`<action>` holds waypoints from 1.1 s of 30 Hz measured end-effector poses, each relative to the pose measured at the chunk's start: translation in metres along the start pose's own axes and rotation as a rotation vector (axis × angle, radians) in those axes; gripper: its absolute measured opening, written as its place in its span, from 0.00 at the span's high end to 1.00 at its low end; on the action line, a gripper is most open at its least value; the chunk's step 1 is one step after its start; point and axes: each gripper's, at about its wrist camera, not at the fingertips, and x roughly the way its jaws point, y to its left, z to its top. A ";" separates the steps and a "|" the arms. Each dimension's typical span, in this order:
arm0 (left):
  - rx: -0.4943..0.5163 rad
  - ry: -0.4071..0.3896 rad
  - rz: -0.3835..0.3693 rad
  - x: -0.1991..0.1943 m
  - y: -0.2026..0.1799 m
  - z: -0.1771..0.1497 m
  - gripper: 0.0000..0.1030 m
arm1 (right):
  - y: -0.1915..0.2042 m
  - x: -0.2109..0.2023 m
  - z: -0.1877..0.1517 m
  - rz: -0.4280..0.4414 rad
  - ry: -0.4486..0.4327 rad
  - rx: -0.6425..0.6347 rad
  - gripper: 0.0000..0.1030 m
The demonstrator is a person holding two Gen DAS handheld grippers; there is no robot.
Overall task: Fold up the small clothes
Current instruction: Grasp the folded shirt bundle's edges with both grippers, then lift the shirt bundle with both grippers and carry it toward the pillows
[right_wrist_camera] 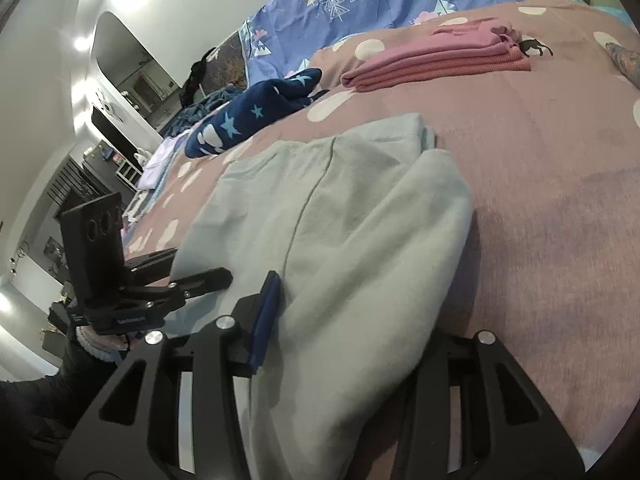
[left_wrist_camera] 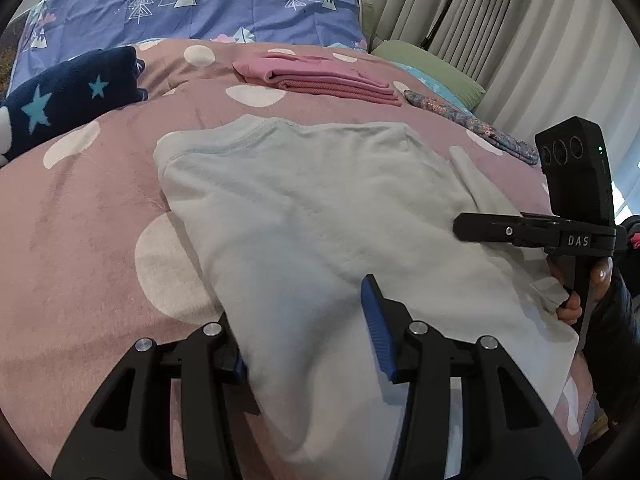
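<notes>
Both grippers had the near edge of a pale mint garment [left_wrist_camera: 320,216] between their blue pads: the left gripper [left_wrist_camera: 308,344] and the right gripper [right_wrist_camera: 348,340] each clenched a fold of it. It lay spread on a pink dotted blanket [left_wrist_camera: 80,220]. Farther off sat folded pink clothes [left_wrist_camera: 320,76], with a navy star-print garment [left_wrist_camera: 72,96] far left.
</notes>
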 end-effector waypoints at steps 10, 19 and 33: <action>0.061 -0.104 0.044 -0.042 -0.035 -0.002 0.82 | 0.110 -0.029 -0.022 -0.342 -0.162 -0.390 0.78; 0.274 -0.293 0.065 -0.109 -0.137 0.029 0.82 | 0.134 -0.147 -0.028 -0.433 -0.419 -0.396 0.78; 0.553 -0.415 -0.054 -0.065 -0.297 0.137 0.82 | 0.055 -0.287 0.013 -0.720 -0.658 -0.239 0.78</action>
